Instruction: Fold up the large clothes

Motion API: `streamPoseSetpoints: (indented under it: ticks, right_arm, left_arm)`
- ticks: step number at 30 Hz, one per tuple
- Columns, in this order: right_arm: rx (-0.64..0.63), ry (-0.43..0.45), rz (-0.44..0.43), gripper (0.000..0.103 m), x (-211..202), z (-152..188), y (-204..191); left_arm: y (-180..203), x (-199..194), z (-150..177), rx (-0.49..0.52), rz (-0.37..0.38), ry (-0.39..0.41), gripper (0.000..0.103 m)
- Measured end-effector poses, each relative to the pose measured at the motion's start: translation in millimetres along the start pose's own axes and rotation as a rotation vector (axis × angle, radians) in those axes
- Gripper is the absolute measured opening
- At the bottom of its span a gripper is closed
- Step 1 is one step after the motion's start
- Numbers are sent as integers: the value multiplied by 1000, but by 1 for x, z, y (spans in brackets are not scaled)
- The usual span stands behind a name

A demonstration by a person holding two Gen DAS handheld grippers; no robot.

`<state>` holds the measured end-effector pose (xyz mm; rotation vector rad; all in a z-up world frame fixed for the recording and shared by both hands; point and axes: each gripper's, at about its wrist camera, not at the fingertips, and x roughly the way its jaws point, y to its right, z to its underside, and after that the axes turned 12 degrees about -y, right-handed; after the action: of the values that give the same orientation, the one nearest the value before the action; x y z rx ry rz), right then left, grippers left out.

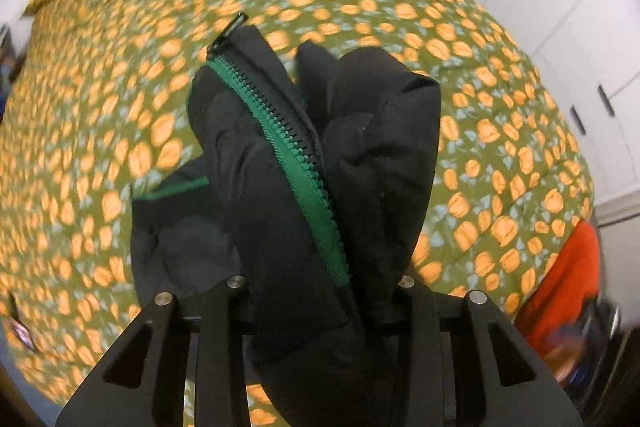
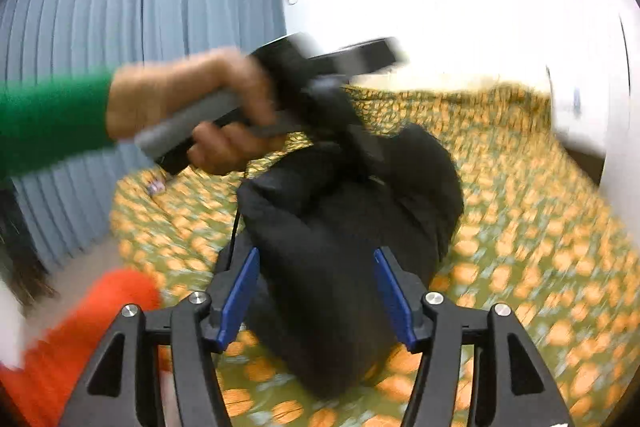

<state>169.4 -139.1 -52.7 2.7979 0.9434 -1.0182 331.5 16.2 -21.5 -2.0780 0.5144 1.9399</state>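
Black puffy jacket [image 1: 304, 163] is sitting in a bunched-up heap on the bed cover [image 1: 120, 99], which is green with orange flowers all over it. A green zipper [image 1: 296, 155] is running down the middle of the jacket, and its dark pull tab is sticking out at the far end.

In the left wrist view, the left gripper [image 1: 320, 307] is pointing steeply down at the bed. The jacket is filling the gap between its two black fingers, and the cloth is bulging up and out past them. The fingers are pinching in on a thick fold of the jacket, so this gripper is holding it.

In the right wrist view, the right gripper [image 2: 316, 291] is standing fairly wide apart. The jacket [image 2: 344, 227] is lying between its blue pads [image 2: 238, 297], but the pads are not squeezing it. There is a gap on each side, so this gripper is holding nothing.

Farther off in that same view, a hand [image 2: 192, 107] with a green sleeve [image 2: 52, 115] is gripping the handle of the left gripper [image 2: 360, 143], which is reaching down into the top of the jacket. That part is blurry.

Something orange [image 2: 80, 331] is showing near the bed edge. Blue curtains [image 2: 120, 27] are hanging behind.
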Motion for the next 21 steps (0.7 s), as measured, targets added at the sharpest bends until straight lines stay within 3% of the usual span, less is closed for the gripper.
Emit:
streamPoseSetpoints:
  ticks: [4,6,11,15,19,21]
  right_arm:
    - [123,-71,-2,59,17,0,27]
    - [154,-93,-32,51,29,-6,31]
    - [130,-183,-143,45,86,-30,1]
    - [119,-282,-184,45,140,-33,-25]
    - [145,-394,-178,42,186,-23,-41]
    - [150,-443,-164,42,202,-19,-49]
  left_arm:
    - [-56,20,22,-83,31,-3,38]
    - [-76,30,31,-116,34,-8,40]
    - [-120,48,51,-199,89,16,43]
    - [-143,63,65,-234,117,27,47]
    - [-170,86,76,-285,149,13,54]
    - [-187,104,81,-346,200,5,57]
